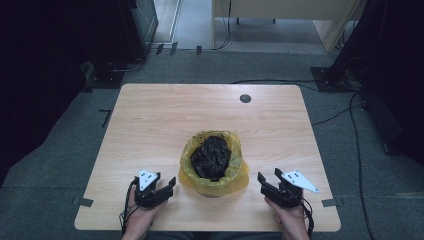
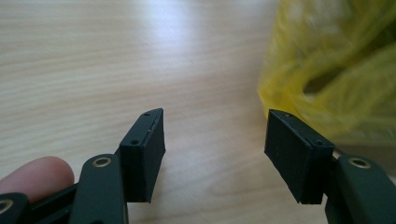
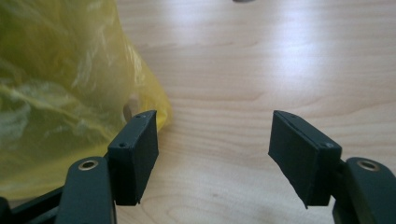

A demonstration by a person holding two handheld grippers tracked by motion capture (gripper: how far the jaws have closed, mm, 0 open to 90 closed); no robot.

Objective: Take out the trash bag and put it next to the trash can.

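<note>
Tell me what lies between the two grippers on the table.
In the high view, the yellow-lined bin holding a black bag stands between the left gripper and right gripper.

Low in the high view, two bare hands entering from the bottom edge. Left hand (image 1: 137,212) at lower left, gripping the black two-jaw left gripper (image 1: 166,186), jaws spread wide, nothing between. Right hand (image 1: 290,215) at lower right, holding the black two-jaw right gripper (image 1: 269,181), jaws likewise parted and empty.
</note>
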